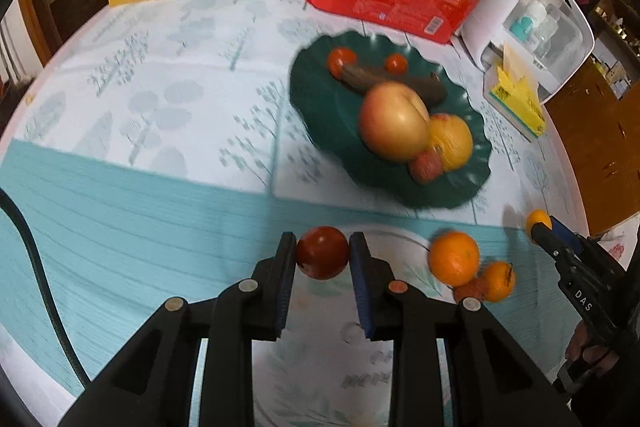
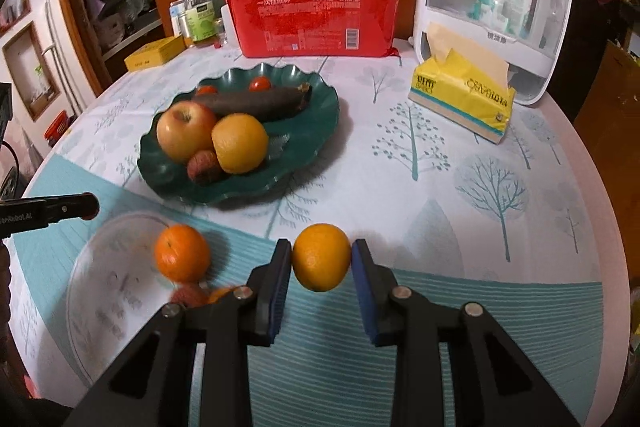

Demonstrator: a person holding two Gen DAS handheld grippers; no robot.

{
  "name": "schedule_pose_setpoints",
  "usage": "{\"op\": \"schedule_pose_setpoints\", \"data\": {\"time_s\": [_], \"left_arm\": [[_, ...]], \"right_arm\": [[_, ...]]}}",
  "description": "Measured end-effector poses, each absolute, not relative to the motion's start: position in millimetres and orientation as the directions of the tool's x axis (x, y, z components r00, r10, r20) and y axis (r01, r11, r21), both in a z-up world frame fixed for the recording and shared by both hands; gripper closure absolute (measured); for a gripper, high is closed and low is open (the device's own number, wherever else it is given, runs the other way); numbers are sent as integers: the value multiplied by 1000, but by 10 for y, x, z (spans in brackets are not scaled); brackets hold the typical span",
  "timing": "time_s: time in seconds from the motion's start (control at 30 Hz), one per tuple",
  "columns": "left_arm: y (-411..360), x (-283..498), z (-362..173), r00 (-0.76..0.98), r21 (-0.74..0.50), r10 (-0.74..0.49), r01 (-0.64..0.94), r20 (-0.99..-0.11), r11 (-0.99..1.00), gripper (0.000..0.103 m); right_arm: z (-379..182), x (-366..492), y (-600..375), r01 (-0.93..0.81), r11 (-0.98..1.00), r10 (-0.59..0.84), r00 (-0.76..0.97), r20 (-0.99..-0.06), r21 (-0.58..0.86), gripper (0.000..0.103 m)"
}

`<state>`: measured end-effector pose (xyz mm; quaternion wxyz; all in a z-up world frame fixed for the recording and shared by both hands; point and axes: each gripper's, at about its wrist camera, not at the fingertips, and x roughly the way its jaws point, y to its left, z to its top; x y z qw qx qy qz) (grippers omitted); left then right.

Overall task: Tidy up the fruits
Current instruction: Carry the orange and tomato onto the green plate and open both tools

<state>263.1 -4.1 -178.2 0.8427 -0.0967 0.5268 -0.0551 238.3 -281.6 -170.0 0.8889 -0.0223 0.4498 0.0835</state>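
My left gripper (image 1: 322, 254) is shut on a dark red round fruit (image 1: 322, 252), held above a clear plate (image 1: 400, 239). My right gripper (image 2: 321, 258) is shut on a small yellow-orange citrus (image 2: 321, 256); in the left wrist view it shows at the right edge (image 1: 540, 225). On the clear plate (image 2: 100, 291) lie an orange tangerine (image 2: 182, 253), a lychee (image 2: 190, 295) and another small orange, partly hidden. A dark green scalloped plate (image 2: 316, 107) holds an apple (image 2: 185, 131), a yellow orange (image 2: 239, 143), a lychee (image 2: 204, 167), a dark long fruit (image 2: 252, 103) and two small tomatoes.
A yellow tissue pack (image 2: 462, 95) and a white storage case (image 2: 492, 7) stand at the back right. A red pack of paper cups (image 2: 316, 15), bottles (image 2: 198, 15) and a yellow box (image 2: 154, 54) line the far edge. The tablecloth shows bare to the right.
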Motion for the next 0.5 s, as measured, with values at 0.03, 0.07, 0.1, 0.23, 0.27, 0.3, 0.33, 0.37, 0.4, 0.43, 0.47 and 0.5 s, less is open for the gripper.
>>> {"op": "schedule_pose_setpoints", "data": {"time_s": [0.03,0.07,0.1,0.23,0.27,0.3,0.33,0.37,0.4,0.43,0.47,0.5], "left_arm": [[3,2670,-1750,444,-217,-194,0,-875,976,78],[65,2725,-1711,451,-208,-192,15,-872,978,78],[97,2756,-1691,454,-203,-190,22,-870,979,78],[262,2950,-1601,470,-184,-187,52,-862,982,78],[310,3017,-1580,475,-180,-187,61,-860,982,78],[325,3057,-1569,477,-178,-188,67,-859,982,78],[344,3094,-1560,480,-175,-189,73,-857,982,78],[374,3160,-1549,483,-171,-191,84,-855,982,78],[384,3209,-1547,485,-168,-191,92,-854,982,78],[392,3251,-1546,486,-165,-191,96,-853,982,78],[404,3311,-1545,486,-163,-193,102,-852,981,78],[407,3372,-1547,486,-163,-197,111,-852,980,78]], "right_arm": [[-1684,2407,-2777,-162,986,125,586,-801,35,72],[-1670,2432,-2736,-158,987,122,590,-798,35,72],[-1657,2453,-2709,-155,987,120,593,-796,33,72],[-1590,2579,-2529,-147,989,107,613,-783,20,72],[-1575,2607,-2494,-146,989,105,617,-780,18,72],[-1561,2637,-2461,-143,990,102,622,-777,15,72],[-1542,2684,-2419,-140,990,96,629,-771,9,72],[-1528,2728,-2390,-135,991,91,635,-767,5,72],[-1515,2765,-2368,-131,991,87,641,-763,3,72],[-1508,2798,-2351,-127,992,84,645,-760,2,72],[-1497,2860,-2321,-126,992,82,651,-755,-1,72],[-1494,2908,-2302,-126,992,77,654,-753,-8,72]]}}
